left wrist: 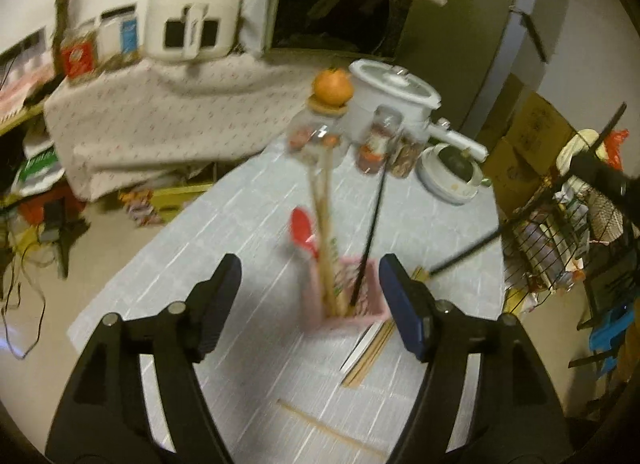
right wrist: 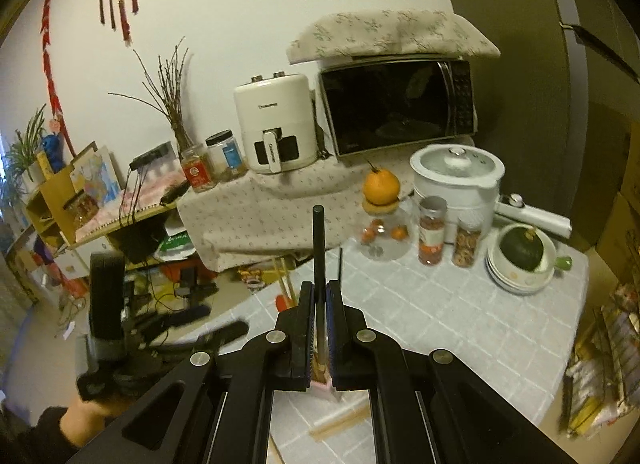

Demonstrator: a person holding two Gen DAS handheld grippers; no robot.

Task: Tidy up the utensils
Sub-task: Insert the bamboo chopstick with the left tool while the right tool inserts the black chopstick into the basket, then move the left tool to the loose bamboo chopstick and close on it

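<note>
A pink utensil holder (left wrist: 348, 296) stands on the grey table between the open fingers of my left gripper (left wrist: 310, 296). It holds wooden chopsticks (left wrist: 322, 216), a red spoon (left wrist: 303, 229) and one black chopstick (left wrist: 370, 232). My right gripper (right wrist: 319, 304) is shut on a second black chopstick (right wrist: 318, 252), held upright over the holder, whose pink rim (right wrist: 322, 384) shows below the fingers. That chopstick also shows in the left wrist view (left wrist: 466, 254), coming in from the right. Loose wooden chopsticks (left wrist: 370, 352) lie on the table beside the holder.
Glass jars (right wrist: 432, 232), an orange on a jar (right wrist: 381, 186), a white cooker (right wrist: 456, 180) and stacked bowls with a green squash (right wrist: 522, 256) stand at the table's far side. A wire rack (left wrist: 560, 232) stands right of the table. More chopsticks (left wrist: 328, 430) lie near me.
</note>
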